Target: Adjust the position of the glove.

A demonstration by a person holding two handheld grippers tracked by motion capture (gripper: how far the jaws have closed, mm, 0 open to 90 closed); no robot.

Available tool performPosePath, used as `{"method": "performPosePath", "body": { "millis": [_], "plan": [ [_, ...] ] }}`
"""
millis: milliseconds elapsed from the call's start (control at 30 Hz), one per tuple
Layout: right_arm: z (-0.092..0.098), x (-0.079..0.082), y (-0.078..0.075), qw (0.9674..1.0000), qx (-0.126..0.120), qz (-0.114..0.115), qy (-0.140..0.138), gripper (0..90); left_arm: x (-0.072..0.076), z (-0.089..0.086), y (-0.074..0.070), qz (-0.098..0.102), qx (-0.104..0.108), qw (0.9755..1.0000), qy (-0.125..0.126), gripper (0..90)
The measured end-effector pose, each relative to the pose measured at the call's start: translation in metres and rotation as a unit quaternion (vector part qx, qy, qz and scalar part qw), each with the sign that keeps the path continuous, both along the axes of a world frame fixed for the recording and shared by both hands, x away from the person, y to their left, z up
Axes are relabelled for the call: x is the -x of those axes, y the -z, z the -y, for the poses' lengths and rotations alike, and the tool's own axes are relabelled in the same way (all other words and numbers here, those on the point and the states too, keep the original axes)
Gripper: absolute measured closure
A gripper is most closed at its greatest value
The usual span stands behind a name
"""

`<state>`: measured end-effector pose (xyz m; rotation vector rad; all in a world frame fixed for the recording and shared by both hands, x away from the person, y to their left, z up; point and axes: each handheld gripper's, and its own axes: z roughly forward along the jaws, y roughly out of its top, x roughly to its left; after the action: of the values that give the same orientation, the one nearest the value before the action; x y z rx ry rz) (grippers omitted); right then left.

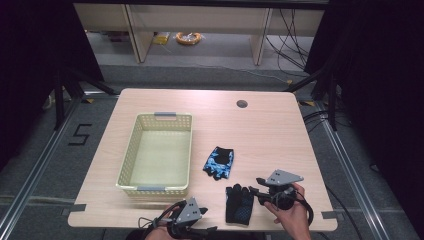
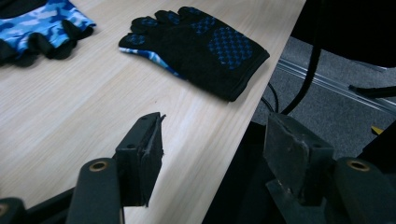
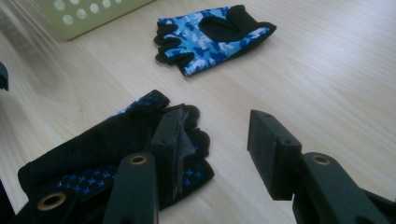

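My right gripper (image 1: 261, 191) sits just right of the black palm-up glove (image 1: 238, 204), which lies at the desk's near edge, right of the middle. That glove is what I go for. Its long axis runs front to back on the desk (image 1: 270, 130): cuff at the near edge, short fingers pointing toward the far edge. In the right gripper view my jaws stand apart, nothing between the pads; the glove (image 3: 107, 149) lies to the left of them, one jaw over its finger end, the other jaw over bare wood. No press on the fabric that I can see, so not grasped.

My left gripper (image 1: 197, 229) is at the near edge, left of the glove and in front of the basket (image 1: 131, 155). Its jaws are also apart and empty. In the left gripper view the glove (image 2: 201, 46) lies ahead and well beyond the tips, cuff overhanging or flush with the desk edge, can't tell which.

Right is clearly nearer. Judgement: the move turns on shifting the right jaws leftward across the finger end, so they straddle the glove across its short width.

The blue camo glove (image 1: 219, 162) lies back-up, farther in, toward the desk's centre, just right of the basket and apart from the black one. Basket looks empty.
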<state>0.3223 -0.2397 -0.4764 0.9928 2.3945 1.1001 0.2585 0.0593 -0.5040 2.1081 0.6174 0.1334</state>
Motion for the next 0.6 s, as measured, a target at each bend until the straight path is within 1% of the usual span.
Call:
{"method": "performPosePath", "body": {
  "millis": [33, 67, 100, 133, 167, 200, 267, 300, 333, 367, 400, 433, 467, 500, 533, 567, 600],
  "plan": [
    [0.0, 0.0, 0.0, 1.0, 0.0, 0.0, 0.0, 57.3, -0.001, 0.002, 0.0, 0.002, -0.006, 1.0, 0.003, 36.8],
    [-0.002, -0.006, 0.003, 0.9999, -0.001, -0.007, -0.009, 57.5, -0.002, 0.004, 0.001, 0.001, -0.012, 0.9999, 0.005, 35.3],
    [-0.002, -0.006, 0.003, 0.9999, -0.001, -0.007, -0.009, 57.5, -0.002, 0.008, 0.002, -0.003, -0.009, 0.9999, 0.005, 35.3],
    [-0.004, -0.008, 0.005, 0.9999, -0.004, -0.01, -0.01, 57.6, -0.004, 0.01, 0.002, 0.002, -0.017, 0.9997, 0.016, 34.1],
    [-0.006, -0.01, 0.005, 0.9997, -0.002, -0.019, -0.014, 57.9, -0.004, 0.014, 0.003, -0.004, -0.015, 0.9998, 0.011, 32.9],
    [-0.009, -0.014, 0.007, 0.9996, 0.002, -0.02, -0.02, 58.1, -0.006, 0.017, 0.003, -0.002, -0.019, 0.9997, 0.017, 32.7],
    [-0.012, -0.017, 0.01, 0.9993, 0.007, -0.027, -0.025, 58.6, -0.008, 0.022, 0.003, -0.001, -0.017, 0.9997, 0.018, 32.0],
    [-0.013, -0.019, 0.011, 0.9992, 0.008, -0.03, -0.027, 58.9, -0.008, 0.023, 0.003, -0.003, -0.02, 0.9997, 0.016, 32.0],
    [-0.014, -0.023, 0.013, 0.9989, 0.01, -0.035, -0.031, 59.7, -0.009, 0.026, 0.003, -0.002, -0.02, 0.9997, 0.017, 32.1],
    [-0.014, -0.023, 0.013, 0.9989, 0.01, -0.035, -0.031, 59.7, -0.01, 0.027, 0.003, 0.0, -0.025, 0.9996, 0.015, 32.1],
    [-0.014, -0.024, 0.013, 0.9986, 0.011, -0.042, -0.031, 60.2, -0.012, 0.028, 0.003, 0.006, -0.029, 0.9993, 0.023, 32.4],
    [-0.013, -0.026, 0.013, 0.9985, 0.011, -0.043, -0.033, 60.4, -0.012, 0.03, 0.003, 0.001, -0.026, 0.9995, 0.017, 32.9],
    [-0.014, -0.027, 0.014, 0.9984, 0.011, -0.048, -0.028, 60.9, -0.015, 0.032, 0.003, 0.008, -0.025, 0.9994, 0.021, 34.6],
    [-0.014, -0.027, 0.014, 0.9984, 0.011, -0.048, -0.028, 60.9, -0.016, 0.032, 0.004, 0.002, -0.029, 0.9995, 0.012, 34.6],
    [-0.014, -0.028, 0.015, 0.9983, 0.012, -0.049, -0.028, 61.4, -0.017, 0.034, 0.005, 0.002, -0.027, 0.9996, 0.01, 35.1],
    [-0.014, -0.027, 0.015, 0.998, 0.012, -0.054, -0.029, 62.0, -0.019, 0.034, 0.004, 0.005, -0.038, 0.9991, 0.017, 36.1],
    [-0.015, -0.029, 0.017, 0.9983, 0.014, -0.042, -0.037, 62.6, -0.018, 0.036, 0.005, 0.002, -0.031, 0.9994, 0.014, 36.3]
  ]
}}
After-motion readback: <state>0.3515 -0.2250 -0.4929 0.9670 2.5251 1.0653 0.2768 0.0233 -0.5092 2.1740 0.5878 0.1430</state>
